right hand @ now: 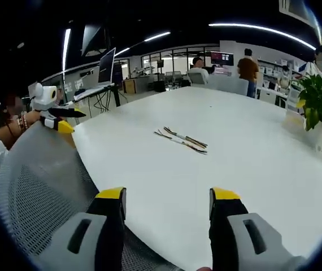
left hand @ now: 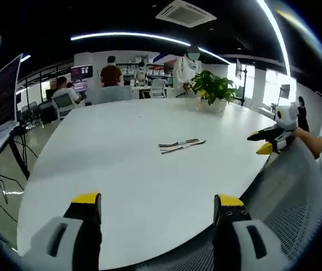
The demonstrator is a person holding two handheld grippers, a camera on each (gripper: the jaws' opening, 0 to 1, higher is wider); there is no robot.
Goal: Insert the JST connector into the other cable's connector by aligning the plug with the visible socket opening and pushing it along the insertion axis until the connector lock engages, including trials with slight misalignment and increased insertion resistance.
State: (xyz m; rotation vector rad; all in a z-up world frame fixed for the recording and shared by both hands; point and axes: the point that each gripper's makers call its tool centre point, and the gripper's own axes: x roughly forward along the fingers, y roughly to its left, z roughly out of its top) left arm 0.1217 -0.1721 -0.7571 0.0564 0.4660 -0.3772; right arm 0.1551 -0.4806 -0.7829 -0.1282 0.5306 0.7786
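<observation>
Left tongs (left hand: 157, 206) stand wide and empty, short of the white surface (left hand: 121, 164). The two cables (left hand: 182, 145) lie side by side (connectors too small to make out) mid-surface, well apart from both tools. Right tongs (right hand: 168, 201) likewise wide, empty. Judged step: approach, nothing grasped. Next move calls for gripping one cable near its connector with each tool.

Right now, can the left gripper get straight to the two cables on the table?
Probably yes. The left gripper is open and holds nothing, and the cables lie side by side ahead of it on bare white table. The right gripper, also open, is off to the side.
</observation>
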